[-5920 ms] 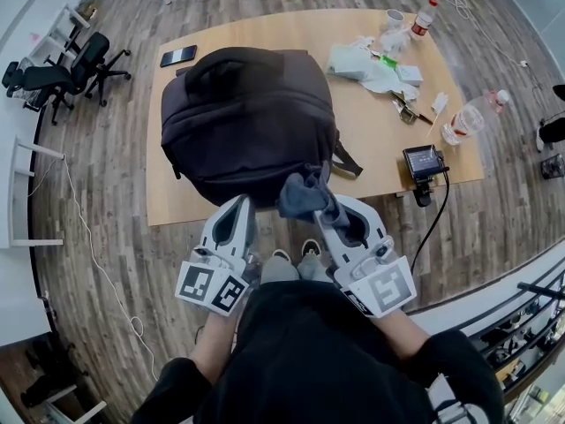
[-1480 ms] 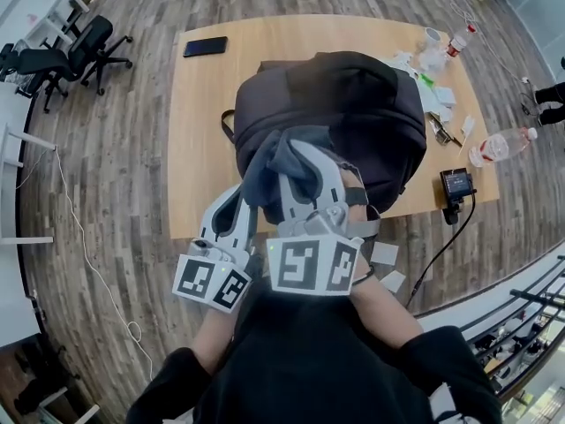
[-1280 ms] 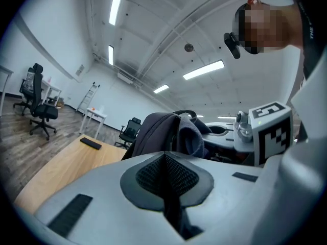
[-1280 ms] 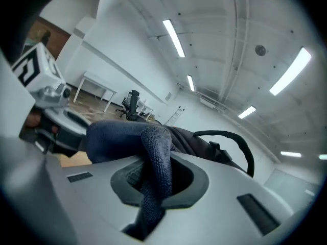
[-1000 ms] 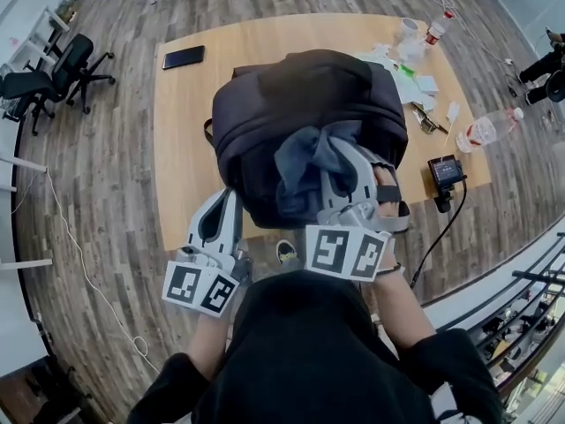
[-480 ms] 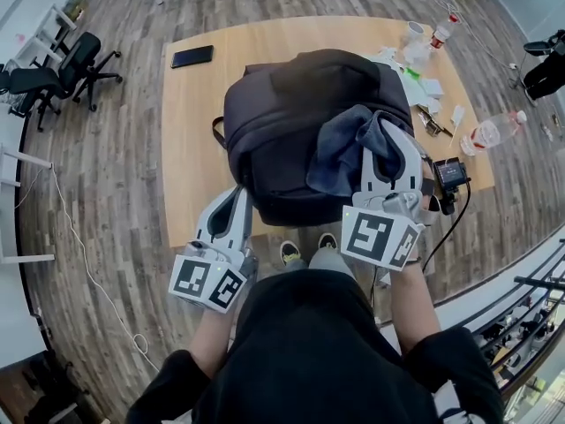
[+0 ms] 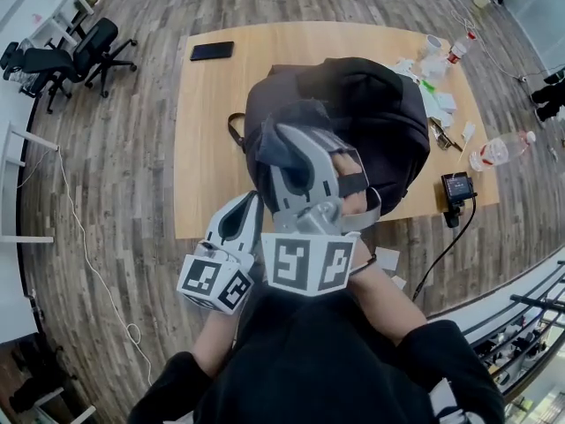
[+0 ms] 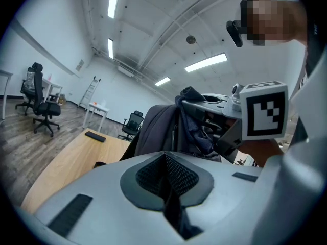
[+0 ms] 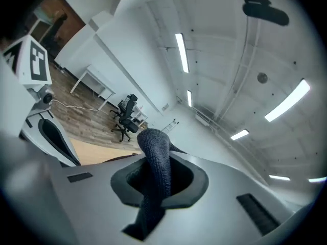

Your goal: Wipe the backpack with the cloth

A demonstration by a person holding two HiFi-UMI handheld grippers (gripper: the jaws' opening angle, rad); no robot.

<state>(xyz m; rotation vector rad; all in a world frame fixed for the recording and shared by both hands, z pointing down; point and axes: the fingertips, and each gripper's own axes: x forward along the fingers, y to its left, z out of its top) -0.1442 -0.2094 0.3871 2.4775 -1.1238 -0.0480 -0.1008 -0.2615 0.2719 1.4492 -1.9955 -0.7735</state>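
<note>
On the table (image 7: pixel 207 122) sits the backpack (image 7: pixel 384 122), where the right gripper (image 7: pixel 291 141), above the closed, empty left gripper (image 7: pixel 247 203), should press its clamped cloth (image 7: pixel 267 148) flat against the near left side and sweep in even, overlapping strokes.

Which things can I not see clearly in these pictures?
- Head view: the right claw covers where the cloth meets the backpack.
- Head view: the bottle label is too small to read.
- Right gripper view: the claw's body hides most of the backpack.
</note>
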